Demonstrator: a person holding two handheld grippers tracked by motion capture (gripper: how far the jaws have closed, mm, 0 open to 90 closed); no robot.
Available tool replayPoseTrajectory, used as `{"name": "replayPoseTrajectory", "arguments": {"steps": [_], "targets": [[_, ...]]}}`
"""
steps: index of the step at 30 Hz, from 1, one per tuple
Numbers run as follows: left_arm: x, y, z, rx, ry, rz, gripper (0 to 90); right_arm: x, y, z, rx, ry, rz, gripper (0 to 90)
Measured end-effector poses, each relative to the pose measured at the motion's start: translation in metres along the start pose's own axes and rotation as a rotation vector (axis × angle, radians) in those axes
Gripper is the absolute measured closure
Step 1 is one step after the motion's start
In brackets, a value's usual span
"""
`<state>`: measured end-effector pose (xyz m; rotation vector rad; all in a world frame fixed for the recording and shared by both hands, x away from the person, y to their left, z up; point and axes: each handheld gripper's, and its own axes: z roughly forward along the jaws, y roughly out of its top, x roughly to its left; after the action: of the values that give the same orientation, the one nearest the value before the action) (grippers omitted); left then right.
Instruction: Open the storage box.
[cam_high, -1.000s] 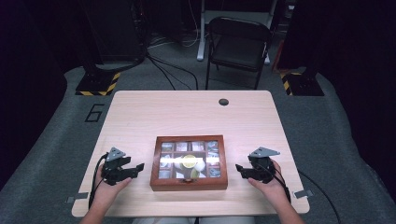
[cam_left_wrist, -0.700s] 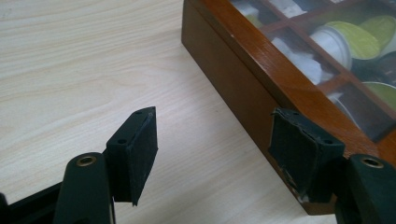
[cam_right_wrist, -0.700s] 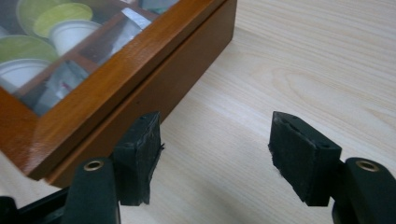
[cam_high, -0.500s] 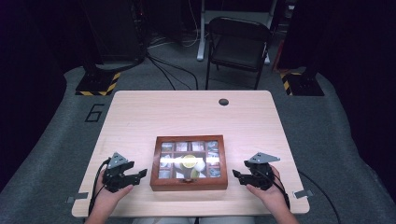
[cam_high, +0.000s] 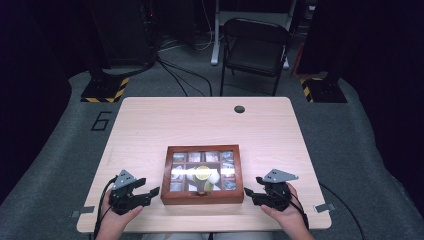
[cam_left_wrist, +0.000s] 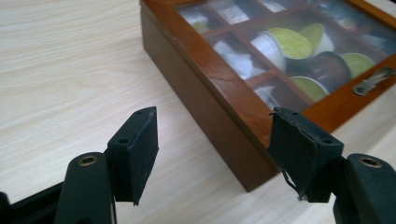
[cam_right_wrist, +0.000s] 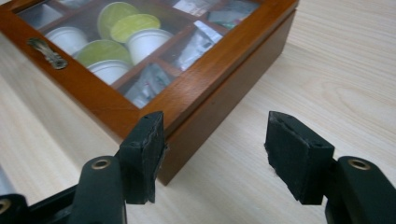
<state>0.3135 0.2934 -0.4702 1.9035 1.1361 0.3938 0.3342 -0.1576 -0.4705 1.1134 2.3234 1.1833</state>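
A: How are the two hands placed?

B: Both come in from the near edge of the table (cam_high: 150, 120). The left gripper (cam_high: 151, 192) lies low over the table at the near left corner of the wooden box (cam_high: 202, 196), and it points to the right, toward the box. The right gripper (cam_high: 248, 192) is at the near right corner and points to the left. Each hand holds its gripper from behind, close to the table edge.

A: Are the jaws pressed together?

B: No. Both pairs are spread, and nothing is between the pads. The jaws of the right gripper have just been closing a little, and the left ones too, more slightly. In the left gripper view the box corner is just beyond the right pad; I cannot tell if it touches.

A: Where is the box, and what is inside?

B: It stands in the near middle of the table, between the two grippers. The lid is shut, with a glass top and a small metal latch (cam_right_wrist: 46, 52) on the near side. Inside are compartments. The middle ones hold small cups with green lids (cam_right_wrist: 135, 26), and the others hold clear packets (cam_right_wrist: 196, 44).
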Motion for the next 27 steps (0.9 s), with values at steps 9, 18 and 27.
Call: {"name": "replayPoseTrajectory", "arguments": {"steps": [9,18,27], "targets": [[-0.015,-0.006,-0.004,0.013,-0.042,0.036,32.6,0.022,-0.003,0.001,0.008,0.071,-0.048,37.3],[-0.022,-0.008,0.003,0.060,-0.076,0.063,33.0,0.023,-0.006,0.012,0.067,0.075,-0.061,40.0],[-0.026,-0.009,0.012,0.103,-0.092,0.089,38.7,0.023,-0.008,0.020,0.099,0.079,-0.076,46.8]]}}
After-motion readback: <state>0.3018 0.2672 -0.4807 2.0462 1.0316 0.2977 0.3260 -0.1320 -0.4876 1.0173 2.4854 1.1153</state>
